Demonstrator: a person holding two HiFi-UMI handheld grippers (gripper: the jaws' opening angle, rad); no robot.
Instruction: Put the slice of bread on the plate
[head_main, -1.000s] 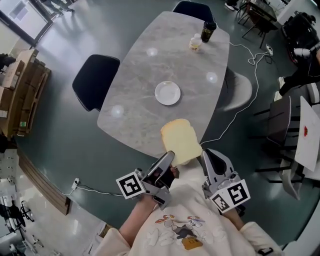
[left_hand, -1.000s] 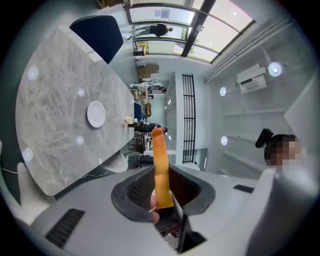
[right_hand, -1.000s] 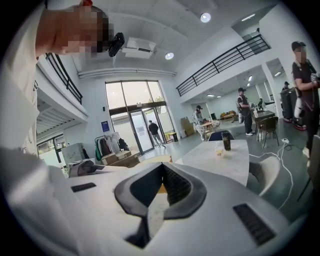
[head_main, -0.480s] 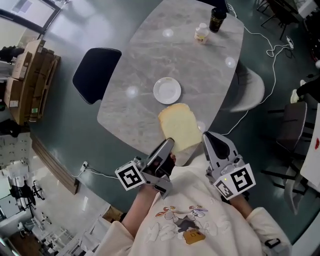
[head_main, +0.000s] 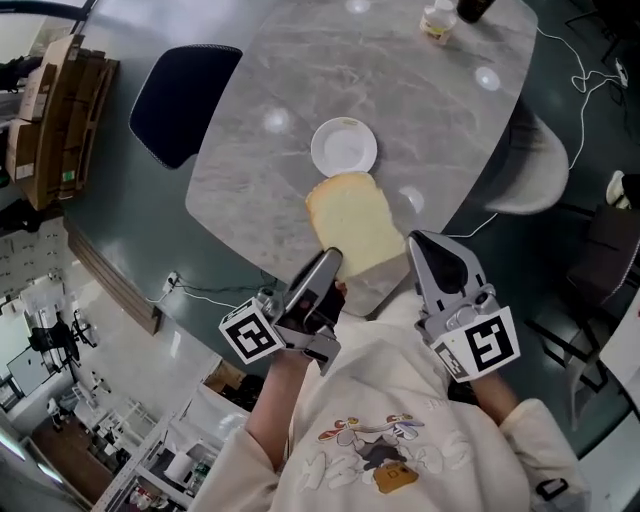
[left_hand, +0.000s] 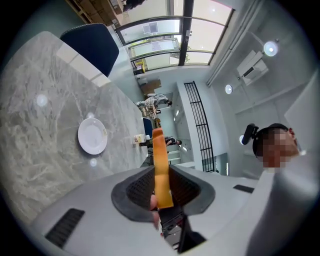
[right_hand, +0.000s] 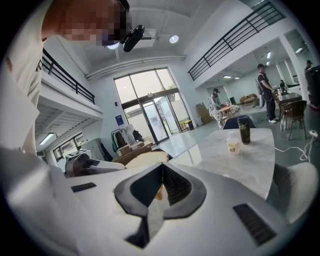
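Two grippers are held low in the head view. Stacked cardboard boxes (head_main: 60, 100) are seen at the far left, and a dark chair (head_main: 182, 98) is drawn up at the left side of the grey marbled table (head_main: 250, 200). A white plate (head_main: 344, 147) is set near the table's middle, with nothing on it. The slice of bread (head_main: 352, 230) is gripped at its near end by the left gripper (head_main: 328, 258), whose jaws are clamped onto it. In the left gripper view the slice is seen edge-on between the ribbed pads (left_hand: 136, 187), with the plate off to the left beyond. The slice is held out roughly flat over the table's near edge. Its far, rounded end appears just short of the plate in the head view, so it is not yet laid on the plate. Just to the right of the slice, the right gripper (head_main: 420, 240) is held with its jaws pressed together and nothing grasped. This is borne out in the right gripper view, where the two jaws are seen meeting along a line. A pale chair (head_main: 530, 165) is tucked in at the table's right side, and a small bottle (head_main: 437, 22) is stood at the table's far end
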